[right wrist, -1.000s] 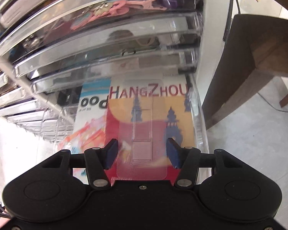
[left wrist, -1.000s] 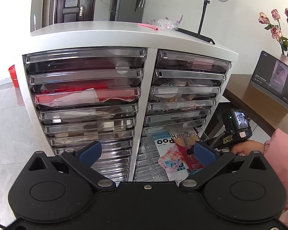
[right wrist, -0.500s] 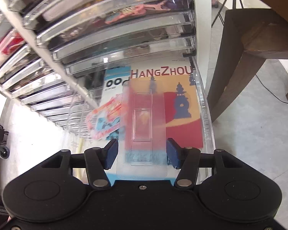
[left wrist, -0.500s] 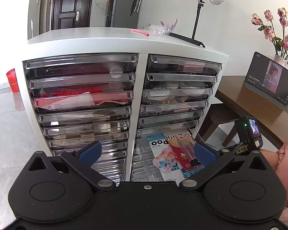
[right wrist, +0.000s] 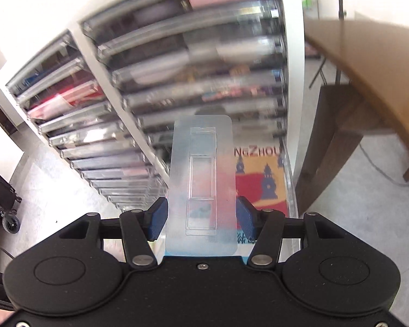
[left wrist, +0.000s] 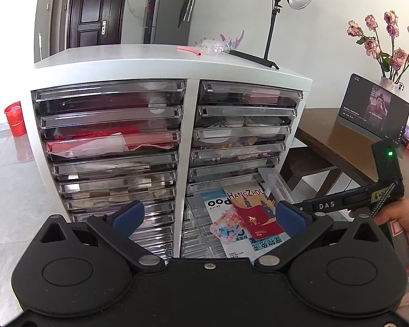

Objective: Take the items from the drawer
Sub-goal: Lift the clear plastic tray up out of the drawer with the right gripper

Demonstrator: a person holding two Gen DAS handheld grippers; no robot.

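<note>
The white drawer cabinet (left wrist: 189, 125) holds two columns of clear plastic drawers; one lower right-column drawer (left wrist: 279, 190) stands pulled out, with a red "HANGZHOU" booklet (left wrist: 252, 209) and a magazine (left wrist: 218, 204) lying flat inside, and a dark wooden table (left wrist: 338, 147) stands just right of the cabinet. The right gripper (right wrist: 201, 216) clamps its blue pads on a flat, clear, rounded-corner plastic blister pack (right wrist: 201, 179), raised above the open drawer. The left gripper (left wrist: 208, 215) hangs near the cabinet front, jaws spread wide and empty.
</note>
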